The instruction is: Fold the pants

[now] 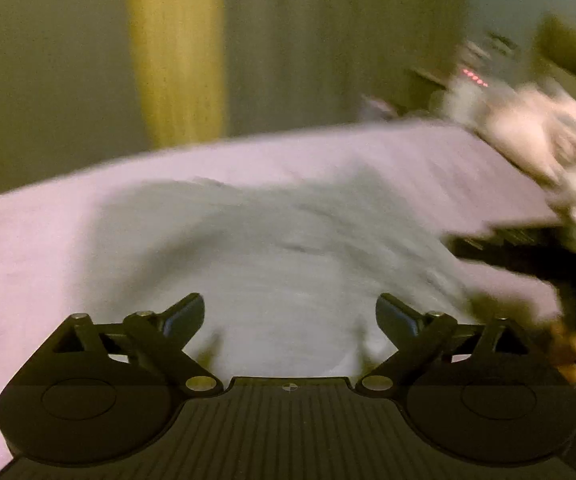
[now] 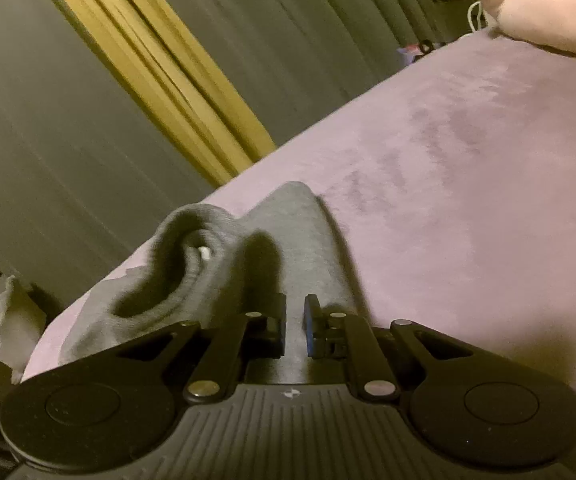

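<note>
Lying on the lilac bed (image 2: 467, 168), the one pair of grey pants (image 1: 272, 252) fills the middle of the left wrist view, directly ahead of the left gripper (image 1: 289, 312), whose jaws stand spread wide with nothing between them; the cloth passes beneath and beyond them, blurred. In the right wrist view the same pants (image 2: 288, 232) run from the lower left of the frame up to a point at centre, a rolled, ribbed edge bulging at left. The right gripper (image 2: 295, 326) has its jaws drawn nearly together with a narrow slot between them; grey cloth sits in or behind that slot, and I cannot tell whether the pads actually pinch it. The garment's long axis seems to run across the left view, left to right, so the next fold likely depends on the free left jaws taking the near edge just ahead of them. Counted: one pair of pants, two grippers, one bed, one pillow (image 2: 547, 12) at upper right.
</note>
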A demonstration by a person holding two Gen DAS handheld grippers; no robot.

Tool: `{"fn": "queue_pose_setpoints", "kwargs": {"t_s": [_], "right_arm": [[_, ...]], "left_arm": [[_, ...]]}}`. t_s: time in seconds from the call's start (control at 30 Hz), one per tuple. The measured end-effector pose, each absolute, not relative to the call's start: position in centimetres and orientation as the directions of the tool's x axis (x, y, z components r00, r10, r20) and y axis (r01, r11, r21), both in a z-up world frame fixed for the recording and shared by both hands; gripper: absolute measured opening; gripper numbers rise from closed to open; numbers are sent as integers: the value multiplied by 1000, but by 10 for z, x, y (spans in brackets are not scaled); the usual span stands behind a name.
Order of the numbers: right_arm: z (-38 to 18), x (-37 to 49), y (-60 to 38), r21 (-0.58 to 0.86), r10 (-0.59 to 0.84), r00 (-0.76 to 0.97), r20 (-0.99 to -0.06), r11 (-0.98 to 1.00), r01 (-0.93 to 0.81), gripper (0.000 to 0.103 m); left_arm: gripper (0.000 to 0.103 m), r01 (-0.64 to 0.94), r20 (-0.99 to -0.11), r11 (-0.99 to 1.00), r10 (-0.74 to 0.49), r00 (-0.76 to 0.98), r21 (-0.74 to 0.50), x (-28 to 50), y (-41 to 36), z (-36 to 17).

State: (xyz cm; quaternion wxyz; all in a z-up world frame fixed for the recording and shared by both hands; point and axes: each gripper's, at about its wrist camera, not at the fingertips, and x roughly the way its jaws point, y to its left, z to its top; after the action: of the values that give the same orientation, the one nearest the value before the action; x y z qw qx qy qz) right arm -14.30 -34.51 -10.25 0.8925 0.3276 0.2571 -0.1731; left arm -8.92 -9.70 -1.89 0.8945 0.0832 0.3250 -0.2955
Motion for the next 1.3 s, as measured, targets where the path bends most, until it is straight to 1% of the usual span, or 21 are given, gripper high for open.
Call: {"fn": "queue_pose_setpoints", "kwargs": {"t_s": [0.07,0.1,0.13,0.2,0.27,0.33,0.4,0.43,0.47,0.5,0.53,0.6,0.73,0.8,0.83,0.87,0.9,1.07,1.13,1.23,1.3], "right_arm": [[-98,-143,-343,511,-127,819,-560,726,461,36],[-97,-144,-343,526,-122,827,-550,719,455,62],[-95,-146,-344,548,-114,837,-536,707,447,81],[-95,-146,-347,594,-76,850,-521,683,426,86],[-103,-140,-350,635,0,834,-552,647,421,86],[-113,-135,-348,646,43,808,-588,626,437,87],[-119,-130,-344,645,69,789,-611,621,445,86],[-119,-127,-342,652,92,788,-609,623,431,82],[-119,-123,-340,656,107,785,-610,624,425,78],[-118,-121,-337,638,93,780,-618,639,429,53],[-115,-119,-334,619,85,781,-618,666,417,51],[-112,-120,-331,624,82,795,-601,669,403,51],[-124,-109,-339,659,130,779,-614,627,415,76],[-129,-100,-343,662,152,773,-616,631,404,74],[-127,-96,-341,655,147,770,-620,638,405,59],[-124,-93,-339,643,135,770,-624,648,408,50],[-121,-91,-336,633,127,772,-622,662,401,47],[-75,-74,-317,645,135,838,-528,705,293,40],[-46,-71,-312,699,172,886,-430,684,206,40],[-17,-82,-319,815,228,951,-208,578,40,40],[-13,-93,-327,823,201,967,-157,568,16,40]], "left_arm": [[98,431,-590,901,-380,712,-60,-80,-47,-7],[101,347,-581,934,-329,745,-84,-74,-24,-5],[101,253,-574,960,-277,771,-123,-67,1,-5],[101,62,-587,972,-187,788,-227,-54,48,-13],[101,-110,-622,927,-150,769,-360,-47,89,-26],[101,-224,-652,842,-184,735,-490,-44,118,-42],[101,-315,-664,775,-174,727,-548,-45,137,-54],[101,-353,-674,754,-157,722,-554,-44,143,-56],[101,-382,-678,728,-152,719,-569,-43,147,-60],[101,-399,-681,708,-159,715,-583,-40,147,-64],[101,-416,-687,685,-172,706,-599,-39,149,-67],[101,-428,-695,666,-193,693,-611,-40,153,-70],[101,-426,-704,665,-216,676,-613,-35,147,-76],[101,-433,-714,666,-219,666,-608,-32,148,-76],[101,-439,-717,663,-220,661,-607,-31,149,-77],[101,-444,-720,658,-222,657,-608,-32,150,-78],[101,-450,-723,653,-224,654,-609,-30,150,-80],[101,-463,-734,649,-224,641,-603,-28,150,-83],[101,-467,-738,652,-220,638,-598,-28,149,-82],[101,-469,-736,649,-217,641,-599,-28,149,-83],[101,-466,-735,650,-219,642,-600,-27,150,-84]]}}
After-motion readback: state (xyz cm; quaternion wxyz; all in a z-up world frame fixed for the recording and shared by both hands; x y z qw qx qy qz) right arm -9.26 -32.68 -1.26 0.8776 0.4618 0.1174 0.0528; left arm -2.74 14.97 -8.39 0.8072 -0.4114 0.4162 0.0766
